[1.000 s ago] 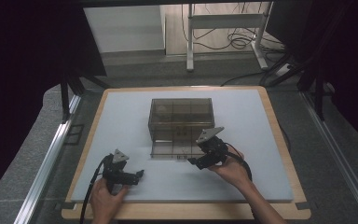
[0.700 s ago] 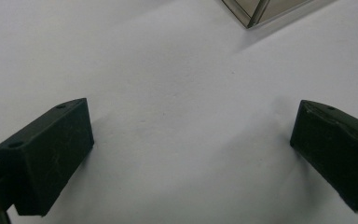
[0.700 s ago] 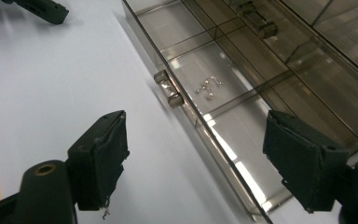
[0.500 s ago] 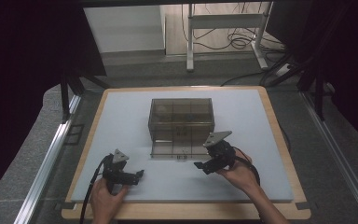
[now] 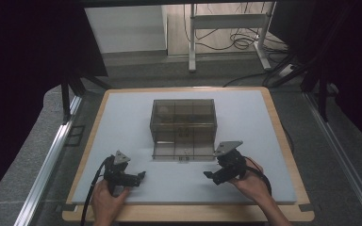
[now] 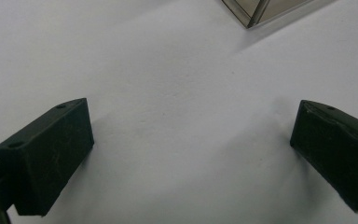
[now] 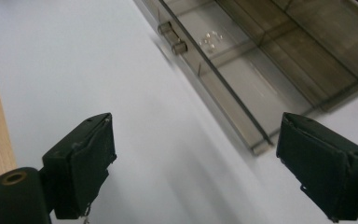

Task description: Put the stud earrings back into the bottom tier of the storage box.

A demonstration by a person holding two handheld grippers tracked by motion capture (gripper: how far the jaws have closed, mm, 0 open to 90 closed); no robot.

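On the near half of the worktop [image 5: 122, 122], both hand-held grippers sat low over the white mat, each with jaws spread and nothing between them. The left hand-held gripper [image 5: 139, 175] rested near the left front corner, well apart from the box [image 5: 184, 123]; its own view looked down at bare mat with one box corner [image 6: 249, 16] at the far edge. The right hand-held gripper [image 5: 208, 174] hovered just near of the box's right front corner. The box, smoky clear plastic with inner dividers, stood mid-worktop, its drawer [image 5: 183, 147] drawn out toward the person. The right gripper view showed the drawer's front wall [image 7: 223, 93] and a small knob [image 7: 172, 39] on it.

The step in hand looked like an approach to the drawer. The next move would likely call for bringing the right jaws to that knob or front wall squarely, without shoving the light box.

The mat lay on a wood-edged board; beyond it were dark curtains, a grey floor and a stand [image 5: 226, 33] with cables.
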